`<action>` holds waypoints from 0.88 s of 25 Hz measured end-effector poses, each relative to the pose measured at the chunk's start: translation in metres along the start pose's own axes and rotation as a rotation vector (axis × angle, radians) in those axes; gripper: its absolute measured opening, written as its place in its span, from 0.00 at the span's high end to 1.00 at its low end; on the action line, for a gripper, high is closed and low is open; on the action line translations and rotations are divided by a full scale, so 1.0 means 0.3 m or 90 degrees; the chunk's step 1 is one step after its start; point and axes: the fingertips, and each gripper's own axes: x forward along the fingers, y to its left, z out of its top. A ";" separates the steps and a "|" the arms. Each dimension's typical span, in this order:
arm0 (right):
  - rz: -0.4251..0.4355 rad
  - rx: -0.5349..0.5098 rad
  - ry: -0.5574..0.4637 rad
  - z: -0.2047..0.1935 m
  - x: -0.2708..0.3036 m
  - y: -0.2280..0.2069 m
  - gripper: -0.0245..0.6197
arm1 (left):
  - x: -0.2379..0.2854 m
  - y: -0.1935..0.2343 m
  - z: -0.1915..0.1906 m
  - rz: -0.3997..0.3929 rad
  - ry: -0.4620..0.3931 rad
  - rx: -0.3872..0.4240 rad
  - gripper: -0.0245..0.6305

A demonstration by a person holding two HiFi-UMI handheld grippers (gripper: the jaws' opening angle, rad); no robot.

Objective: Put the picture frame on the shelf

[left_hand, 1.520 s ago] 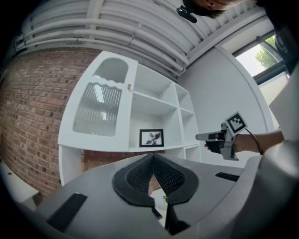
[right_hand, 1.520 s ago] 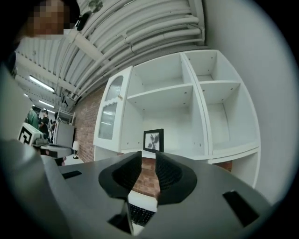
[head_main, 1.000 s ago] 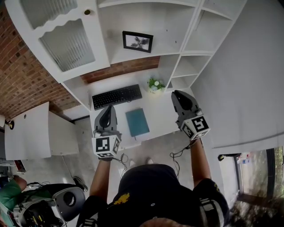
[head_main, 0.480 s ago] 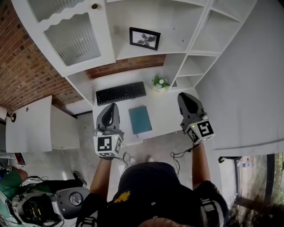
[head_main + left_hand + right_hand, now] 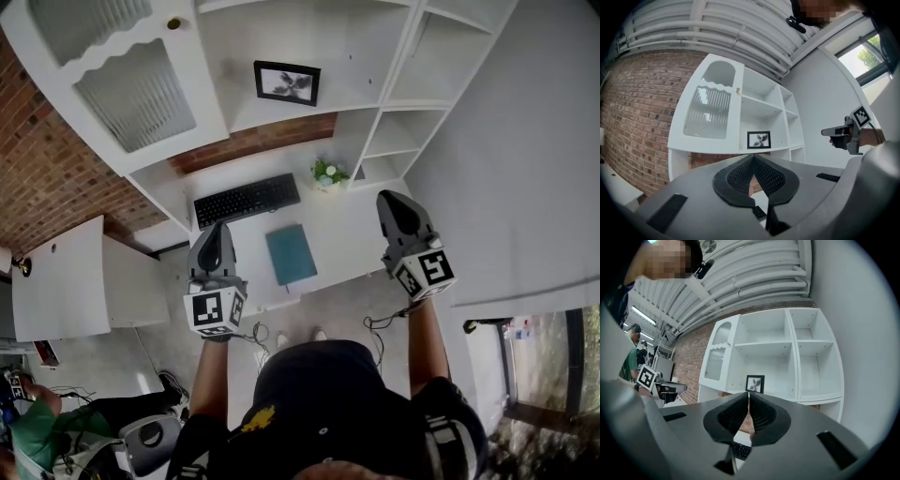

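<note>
**Frame up, both grippers empty**

The left gripper (image 5: pixel 218 230) hangs level by the left front corner of the desk (image 5: pixel 356 234), its jaws closed tip to tip on nothing. Up and to its left is a ribbed-glass door (image 5: pixel 131 89). A keyboard (image 5: pixel 247 200) lies along the desk's back edge, left of middle, and a teal notebook (image 5: pixel 290 254) lies near the front edge at the middle. Above them the frame (image 5: pixel 287 82) stands upright about midway along the wide shelf (image 5: pixel 281 117), well apart from both grippers. A plant (image 5: pixel 326 173) sits at the desk's back edge, just right of the keyboard. The right gripper (image 5: pixel 389 199) is level at the desk's right end. Its jaws have just been closing and now meet, with nothing between them.

By the look of it the placing is done, and what remains is to stay clear. The frame looks light and easy to tip, so both grippers are best kept away from the shelf. They should be drawn straight back rather than swung across the plant or keyboard.

Count: one frame, one door, one keyboard, one notebook, one plant, two grippers.
</note>
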 end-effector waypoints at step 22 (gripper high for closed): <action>0.055 -0.039 -0.010 0.055 0.036 0.063 0.95 | -0.003 -0.180 0.052 -0.067 -0.017 0.009 0.93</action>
